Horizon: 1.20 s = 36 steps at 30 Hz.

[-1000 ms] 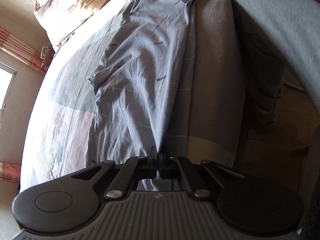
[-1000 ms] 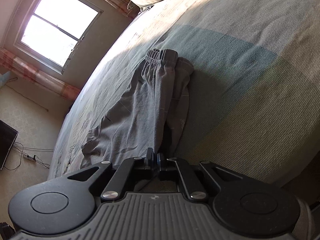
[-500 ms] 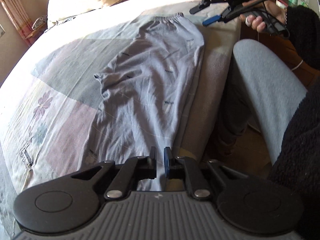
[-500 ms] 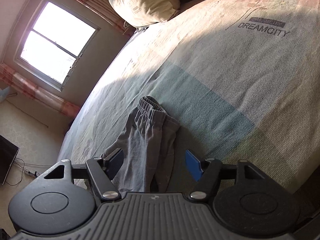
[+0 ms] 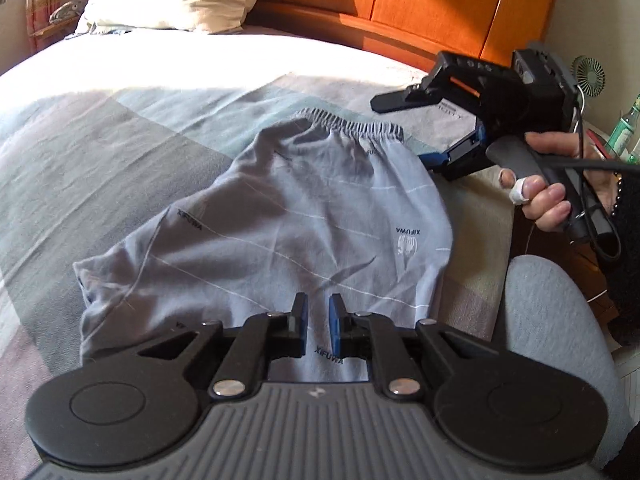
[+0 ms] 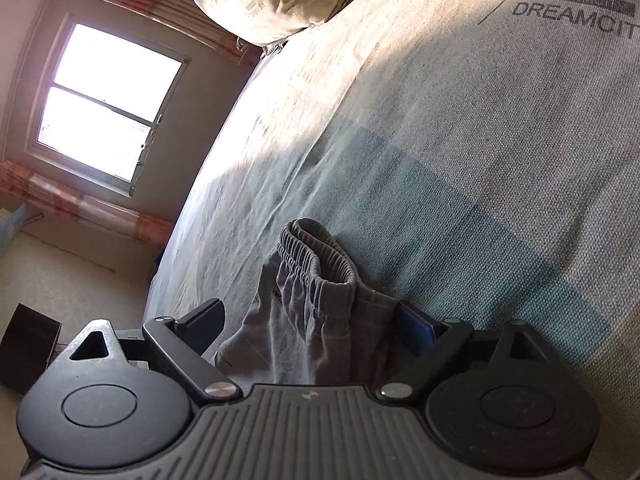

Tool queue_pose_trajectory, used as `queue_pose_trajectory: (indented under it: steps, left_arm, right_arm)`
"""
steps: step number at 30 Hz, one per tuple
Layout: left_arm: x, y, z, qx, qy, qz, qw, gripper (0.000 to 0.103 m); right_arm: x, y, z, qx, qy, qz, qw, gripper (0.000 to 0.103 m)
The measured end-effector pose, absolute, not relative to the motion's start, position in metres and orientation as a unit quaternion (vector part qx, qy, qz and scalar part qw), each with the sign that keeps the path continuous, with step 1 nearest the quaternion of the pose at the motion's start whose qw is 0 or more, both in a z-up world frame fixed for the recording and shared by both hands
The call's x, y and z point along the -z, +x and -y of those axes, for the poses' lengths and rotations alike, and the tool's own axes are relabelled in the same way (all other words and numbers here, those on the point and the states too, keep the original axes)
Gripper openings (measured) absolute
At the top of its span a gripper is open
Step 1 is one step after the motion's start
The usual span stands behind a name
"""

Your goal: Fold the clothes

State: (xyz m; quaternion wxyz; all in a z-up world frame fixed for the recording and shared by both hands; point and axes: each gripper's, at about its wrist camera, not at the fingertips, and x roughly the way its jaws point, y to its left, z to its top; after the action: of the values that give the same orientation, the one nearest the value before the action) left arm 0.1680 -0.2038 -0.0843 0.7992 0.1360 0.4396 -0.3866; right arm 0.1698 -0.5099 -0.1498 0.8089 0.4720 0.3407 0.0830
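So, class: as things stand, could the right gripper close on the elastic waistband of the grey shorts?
Probably yes. The right gripper is open, its fingers either side of the shorts, and the waistband lies just ahead with nothing covering it.

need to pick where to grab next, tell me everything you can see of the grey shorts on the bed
The grey shorts look like thin, creased cotton with pale lines and XIFUWA logos. They lie spread on the bedspread, elastic waistband toward the headboard, hem nearest the left gripper. Neither gripper holds them; the right gripper stands open around the waistband end.
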Motion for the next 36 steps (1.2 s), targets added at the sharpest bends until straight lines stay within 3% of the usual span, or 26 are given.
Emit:
queue_pose_trajectory:
  steps: [4, 6, 8, 10, 11, 18, 27, 36]
  left_arm:
    - [0.083, 0.165, 0.230, 0.393, 0.171, -0.427, 0.796, 0.013]
    - [0.079, 0.165, 0.248, 0.397, 0.187, -0.419, 0.795, 0.021]
    - [0.075, 0.164, 0.266, 0.400, 0.203, -0.411, 0.794, 0.050]
    - [0.071, 0.164, 0.283, 0.403, 0.219, -0.403, 0.792, 0.069]
    - [0.069, 0.163, 0.292, 0.404, 0.227, -0.399, 0.791, 0.073]
    - [0.055, 0.162, 0.355, 0.413, 0.282, -0.369, 0.783, 0.080]
    - [0.093, 0.129, 0.393, 0.309, 0.418, -0.317, 0.793, 0.082]
    - [0.077, 0.146, 0.368, 0.276, 0.392, -0.307, 0.822, 0.082]
  right_arm:
    - [0.153, 0.162, 0.518, -0.112, 0.478, -0.332, 0.806, 0.094]
    - [0.150, 0.152, 0.521, -0.115, 0.488, -0.328, 0.801, 0.094]
    - [0.144, 0.136, 0.520, -0.108, 0.485, -0.320, 0.807, 0.096]
    - [0.139, 0.116, 0.522, -0.099, 0.474, -0.315, 0.816, 0.099]
    - [0.137, 0.106, 0.522, -0.092, 0.466, -0.314, 0.822, 0.099]
    - [0.136, 0.056, 0.519, -0.037, 0.422, -0.324, 0.846, 0.100]
    - [0.137, 0.031, 0.522, -0.012, 0.410, -0.322, 0.853, 0.101]
    - [0.137, 0.047, 0.533, -0.089, 0.498, -0.273, 0.818, 0.103]
